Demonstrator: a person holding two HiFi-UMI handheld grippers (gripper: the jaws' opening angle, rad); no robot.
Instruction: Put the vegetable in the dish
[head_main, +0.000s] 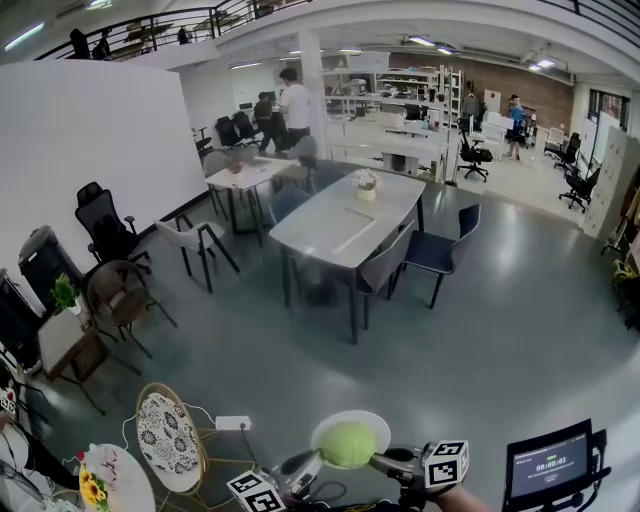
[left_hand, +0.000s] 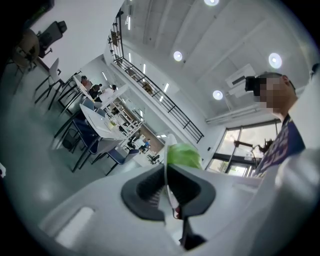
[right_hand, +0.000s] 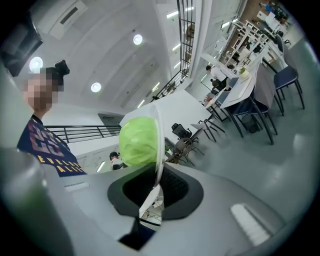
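Observation:
A round green vegetable (head_main: 348, 445), like a small cabbage, lies on a white dish (head_main: 372, 420) held in the air low in the head view. My left gripper (head_main: 305, 463) is shut on the dish's left rim. My right gripper (head_main: 385, 461) is shut on its right rim. In the left gripper view the jaws of the gripper (left_hand: 167, 187) pinch the thin white dish edge (left_hand: 165, 172), with the vegetable (left_hand: 183, 155) just past them. The right gripper view shows the same from the other side: gripper (right_hand: 159, 187), dish rim (right_hand: 158, 150), vegetable (right_hand: 137, 142).
Below lies a grey floor with a long white table (head_main: 340, 225) and chairs around it straight ahead. Two round patterned side tables (head_main: 168, 440) and a white power strip (head_main: 232, 423) sit at lower left. A dark screen (head_main: 548, 465) stands at lower right. People stand far back.

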